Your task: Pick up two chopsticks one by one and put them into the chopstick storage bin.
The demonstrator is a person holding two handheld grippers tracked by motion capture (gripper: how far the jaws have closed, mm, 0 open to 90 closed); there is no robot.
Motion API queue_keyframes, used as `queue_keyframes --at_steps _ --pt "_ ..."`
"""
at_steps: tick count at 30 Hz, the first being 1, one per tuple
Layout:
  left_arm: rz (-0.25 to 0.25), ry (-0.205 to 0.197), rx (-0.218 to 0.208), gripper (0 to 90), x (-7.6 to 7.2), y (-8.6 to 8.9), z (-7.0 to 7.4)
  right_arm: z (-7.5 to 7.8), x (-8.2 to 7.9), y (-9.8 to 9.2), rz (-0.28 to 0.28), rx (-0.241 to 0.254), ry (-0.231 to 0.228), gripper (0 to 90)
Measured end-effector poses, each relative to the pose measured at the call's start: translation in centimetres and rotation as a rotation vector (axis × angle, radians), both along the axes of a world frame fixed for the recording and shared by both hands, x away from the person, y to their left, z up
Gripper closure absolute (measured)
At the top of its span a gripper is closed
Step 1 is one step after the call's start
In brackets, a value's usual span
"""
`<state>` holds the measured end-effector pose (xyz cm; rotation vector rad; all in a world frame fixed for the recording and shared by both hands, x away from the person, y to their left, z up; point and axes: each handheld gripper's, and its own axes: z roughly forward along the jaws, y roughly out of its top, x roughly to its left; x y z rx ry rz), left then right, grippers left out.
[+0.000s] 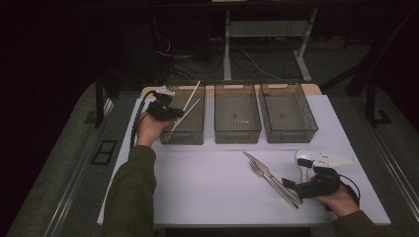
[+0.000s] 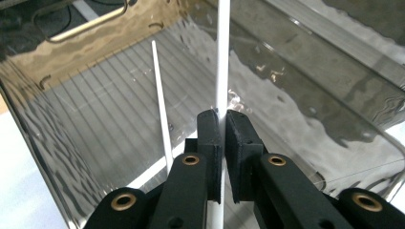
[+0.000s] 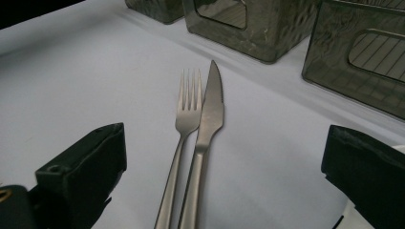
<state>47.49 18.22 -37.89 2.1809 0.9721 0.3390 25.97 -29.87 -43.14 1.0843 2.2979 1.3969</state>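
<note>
While the left gripper [image 2: 223, 125] pinches a white chopstick [image 2: 223, 57] over the far-left bin [image 1: 196, 137], depositing is judged in hand. Next, release it. The right gripper [image 3: 224, 162], jaws spread, straddles the fork [image 3: 184, 129] and knife [image 3: 207, 124].

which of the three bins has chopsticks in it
The left bin, beside the left gripper: two white chopsticks lean in it. The middle bin and right bin look empty.
</note>
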Motion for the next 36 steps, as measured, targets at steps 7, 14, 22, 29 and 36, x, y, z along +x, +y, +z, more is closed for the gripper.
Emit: queue_keyframes --at_steps 7,14,22,29,36 --pt "0.018 0.003 0.024 82.9 0.2 -0.4 -0.3 0.0 0.0 0.0 -0.001 0.002 0.001 1.5" --pt "0.045 -0.02 0.016 76.6 0.0 -0.3 -0.1 0.0 0.0 -0.1 -0.001 0.004 -0.001 1.5" --pt "0.01 -0.04 -0.068 66.1 -1.2 -0.4 0.8 0.1 0.1 0.0 -0.001 0.006 0.0 1.5" --pt "-0.073 -0.04 -0.129 53.4 -3.2 -1.0 1.6 0.1 0.2 0.0 -0.003 0.006 0.004 1.5" --pt "-0.122 -0.058 -0.173 45.1 -6.3 -1.4 2.3 0.0 0.2 0.1 0.002 0.001 0.004 1.5"
